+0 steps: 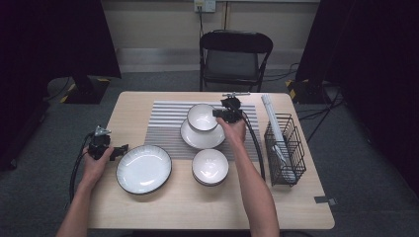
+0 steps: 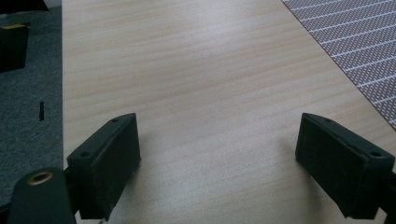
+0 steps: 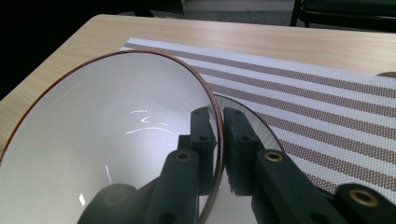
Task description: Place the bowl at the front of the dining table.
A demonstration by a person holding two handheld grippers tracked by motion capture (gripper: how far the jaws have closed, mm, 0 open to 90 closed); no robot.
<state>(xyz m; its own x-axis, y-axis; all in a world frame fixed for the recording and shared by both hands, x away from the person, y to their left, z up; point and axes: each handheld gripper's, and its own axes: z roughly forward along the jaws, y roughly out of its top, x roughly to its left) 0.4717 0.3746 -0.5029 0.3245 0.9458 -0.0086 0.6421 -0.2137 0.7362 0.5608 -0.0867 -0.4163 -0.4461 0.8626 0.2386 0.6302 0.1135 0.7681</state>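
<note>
The bowl (image 1: 202, 117) sat on a small plate (image 1: 202, 136) on the striped mat (image 1: 165, 126), at about twelve o'clock from the table's middle, its rim pinched at three o'clock by the right gripper (image 1: 218, 113). Held by so thin an edge, it could probably slip, tilt or knock the plate. It was empty, as were the stacked bowls (image 1: 210, 166) and large plate (image 1: 144, 169); the wire basket (image 1: 284, 149) at three o'clock held white sticks. The left gripper (image 1: 121, 148), jaws apart, rested at nine o'clock.
</note>
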